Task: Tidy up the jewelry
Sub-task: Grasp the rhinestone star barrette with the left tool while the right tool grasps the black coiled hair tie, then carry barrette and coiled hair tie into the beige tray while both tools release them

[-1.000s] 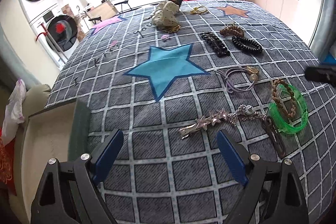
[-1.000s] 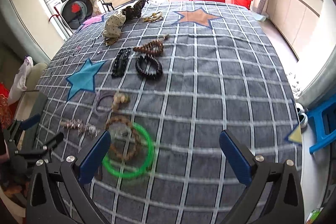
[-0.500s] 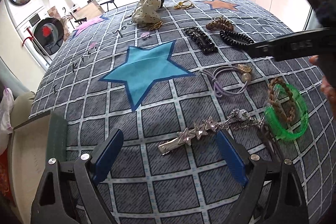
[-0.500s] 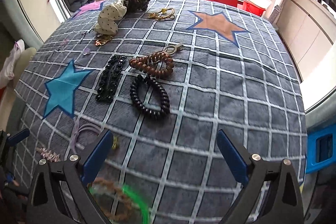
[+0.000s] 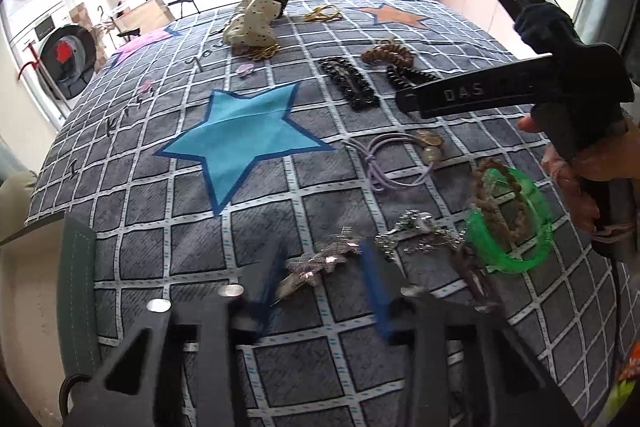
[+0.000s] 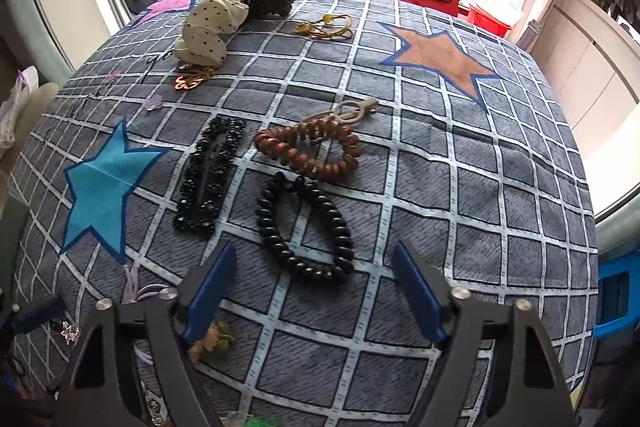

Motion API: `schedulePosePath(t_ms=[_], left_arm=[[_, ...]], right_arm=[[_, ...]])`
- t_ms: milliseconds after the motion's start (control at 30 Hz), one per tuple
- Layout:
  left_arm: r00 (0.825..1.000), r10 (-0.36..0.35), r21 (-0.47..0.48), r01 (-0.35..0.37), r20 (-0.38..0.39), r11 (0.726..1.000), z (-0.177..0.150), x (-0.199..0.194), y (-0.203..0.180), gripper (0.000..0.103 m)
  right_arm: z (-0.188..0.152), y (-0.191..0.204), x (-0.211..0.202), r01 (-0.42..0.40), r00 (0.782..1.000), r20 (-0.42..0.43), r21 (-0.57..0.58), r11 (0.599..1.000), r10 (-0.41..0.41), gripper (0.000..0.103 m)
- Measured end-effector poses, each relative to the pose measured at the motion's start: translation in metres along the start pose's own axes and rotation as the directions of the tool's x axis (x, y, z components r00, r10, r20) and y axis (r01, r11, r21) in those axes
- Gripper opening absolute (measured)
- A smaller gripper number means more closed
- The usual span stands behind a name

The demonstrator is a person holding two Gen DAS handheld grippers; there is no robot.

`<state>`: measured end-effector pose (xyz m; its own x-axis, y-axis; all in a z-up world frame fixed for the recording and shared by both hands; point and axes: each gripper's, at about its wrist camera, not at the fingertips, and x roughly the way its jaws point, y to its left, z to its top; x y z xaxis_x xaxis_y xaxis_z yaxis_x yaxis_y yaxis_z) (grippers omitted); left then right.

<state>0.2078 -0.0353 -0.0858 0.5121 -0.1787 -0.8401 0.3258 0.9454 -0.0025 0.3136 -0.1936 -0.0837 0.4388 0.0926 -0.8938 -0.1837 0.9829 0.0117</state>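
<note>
Hair accessories lie on a grey checked bed cover [image 5: 168, 255]. A silver star hair clip [image 5: 316, 263] rests between the blurred blue fingers of my left gripper [image 5: 322, 255], whose jaws are closing; I see no pad pressing on it. A black coil hair tie [image 6: 304, 227] lies just ahead of and between the tips of my right gripper [image 6: 314, 247], also closing, with nothing held. In the left wrist view the right gripper's black body [image 5: 480, 95] hangs over the ties, carried by a hand [image 5: 580, 167].
A green bangle [image 5: 508, 223] around a braided band, a purple hair tie [image 5: 396, 163], a silver chain piece [image 5: 420, 231], a black beaded clip [image 6: 208, 175], a brown coil tie [image 6: 312, 151], a dotted scrunchie [image 6: 208, 27] and a gold cord [image 6: 324, 27] lie around. The bed's edge runs left; a blue stool [image 6: 612, 299] stands right.
The left gripper's jaws have narrowed around the star clip. The right gripper has moved from the green bangle to over the black coil tie, and its jaws have narrowed.
</note>
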Motion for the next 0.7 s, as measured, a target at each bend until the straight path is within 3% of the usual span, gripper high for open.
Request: schedulePosePath(t_ms=[33, 100, 233, 267, 300, 700], left_arm=[[1.0, 0.0, 0.001, 0.0, 0.0, 1.0, 0.0, -0.001, 0.0, 0.038], [1.0, -0.01, -0.003, 0.01, 0.0, 1.0, -0.002, -0.002, 0.001, 0.038], [1.0, -0.013, -0.029, 0.013, 0.002, 0.999, -0.006, -0.006, 0.006, 0.038], [1.0, -0.013, -0.036, 0.013, 0.003, 0.999, -0.007, -0.006, 0.007, 0.038], [1.0, -0.011, -0.044, 0.012, 0.004, 0.999, -0.008, -0.008, 0.009, 0.038], [0.999, 0.004, -0.126, 0.002, 0.046, 0.992, -0.022, -0.039, 0.019, 0.038]], right_arm=[[0.0, 0.001, -0.001, 0.0, 1.0, 0.002, 0.001, 1.0, 0.0, 0.071], [0.0, 0.003, -0.004, 0.002, 1.0, 0.008, 0.007, 1.0, -0.002, 0.051], [-0.003, 0.004, -0.006, 0.004, 1.0, 0.017, 0.011, 1.0, -0.004, 0.029], [-0.004, 0.003, -0.007, -0.002, 1.0, 0.019, 0.019, 1.0, 0.001, 0.016], [-0.005, 0.001, -0.009, -0.009, 1.0, 0.019, 0.033, 0.999, 0.009, 0.011], [-0.038, -0.027, -0.046, -0.104, 0.994, 0.053, 0.154, 0.983, 0.097, 0.011]])
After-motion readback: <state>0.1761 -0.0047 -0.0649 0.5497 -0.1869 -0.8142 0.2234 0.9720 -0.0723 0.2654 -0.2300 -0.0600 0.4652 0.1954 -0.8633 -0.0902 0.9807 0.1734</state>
